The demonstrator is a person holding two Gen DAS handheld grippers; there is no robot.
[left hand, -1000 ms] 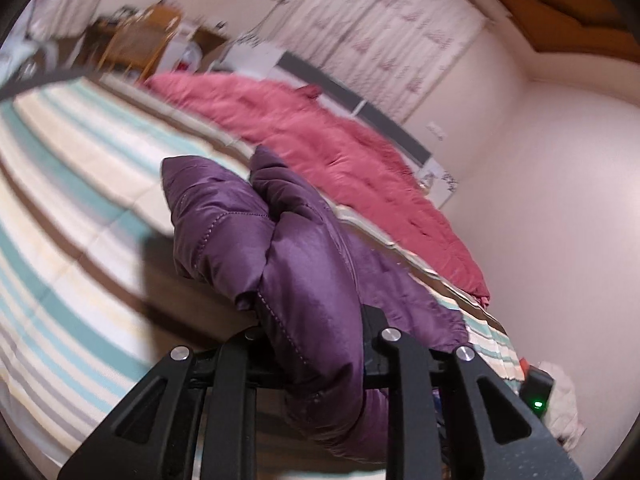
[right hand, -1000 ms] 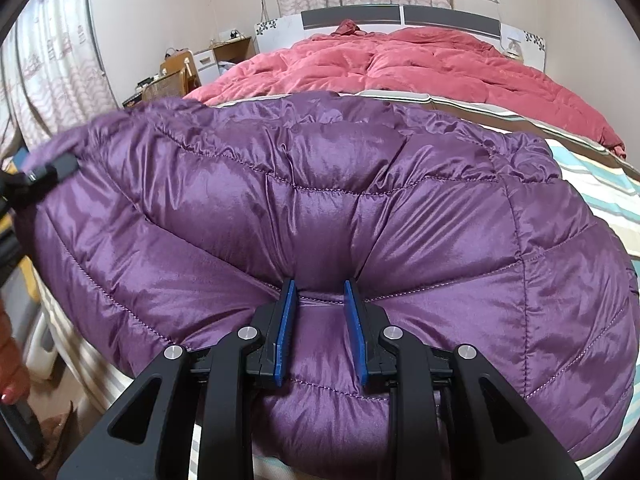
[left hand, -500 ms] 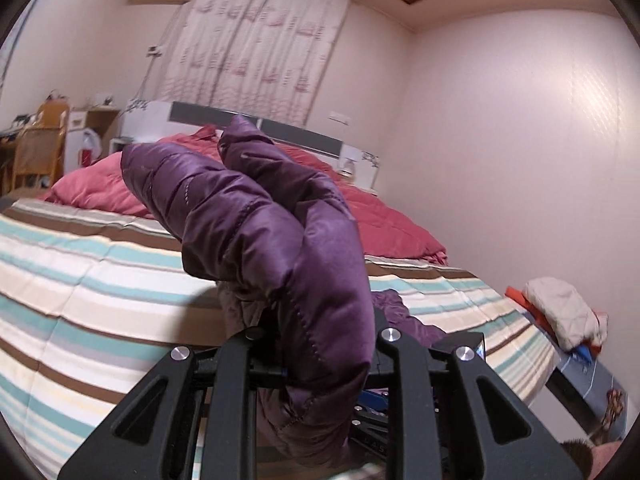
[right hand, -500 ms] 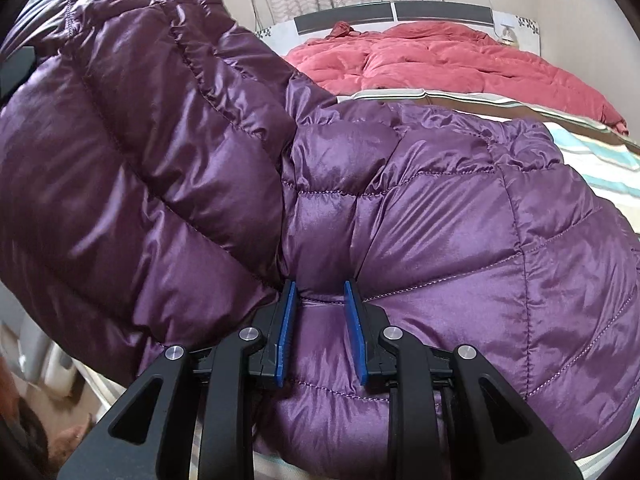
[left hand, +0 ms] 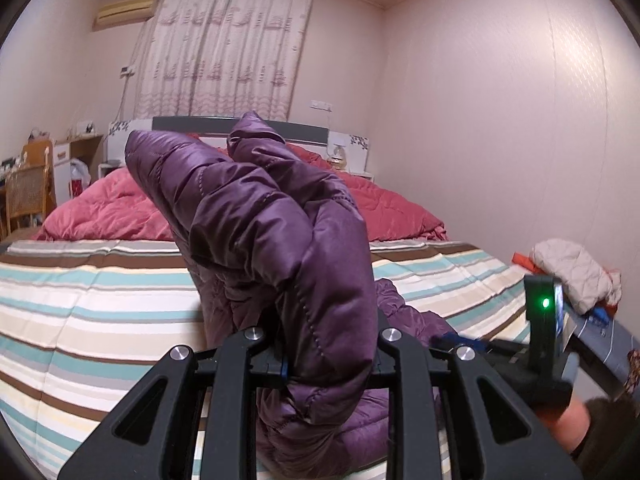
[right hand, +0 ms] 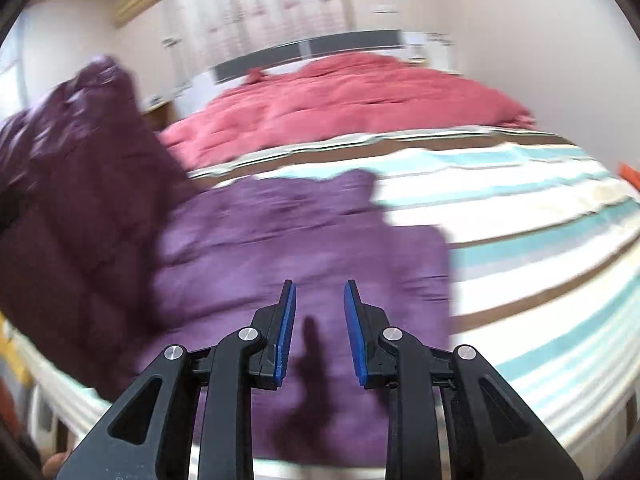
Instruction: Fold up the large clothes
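A purple puffer jacket [left hand: 260, 220] fills the middle of the left wrist view. My left gripper [left hand: 328, 360] is shut on a thick fold of it, and the padded part stands up above the fingers, which it hides. The right wrist view is blurred. In it the jacket [right hand: 300, 232] lies flat on the bed, with its lifted part [right hand: 80, 180] hanging at the left. My right gripper [right hand: 320, 292] hovers over the flat part with a narrow gap between its blue pads and nothing pinched; its shadow falls on the fabric. The right gripper [left hand: 460, 340] also shows at the lower right.
The bed has a striped sheet [left hand: 100, 300] [right hand: 540, 220] and a red quilt [left hand: 392, 208] [right hand: 340, 96] by the headboard. A wooden chair [left hand: 28, 196] stands at the far left. A pile of clothes [left hand: 572, 272] lies right of the bed. A hand [left hand: 572, 428] holds the right gripper.
The left gripper rolled level and rose with its fold of jacket. The right gripper, earlier clamped on the jacket, has come away from it, and that part now lies flat on the bed.
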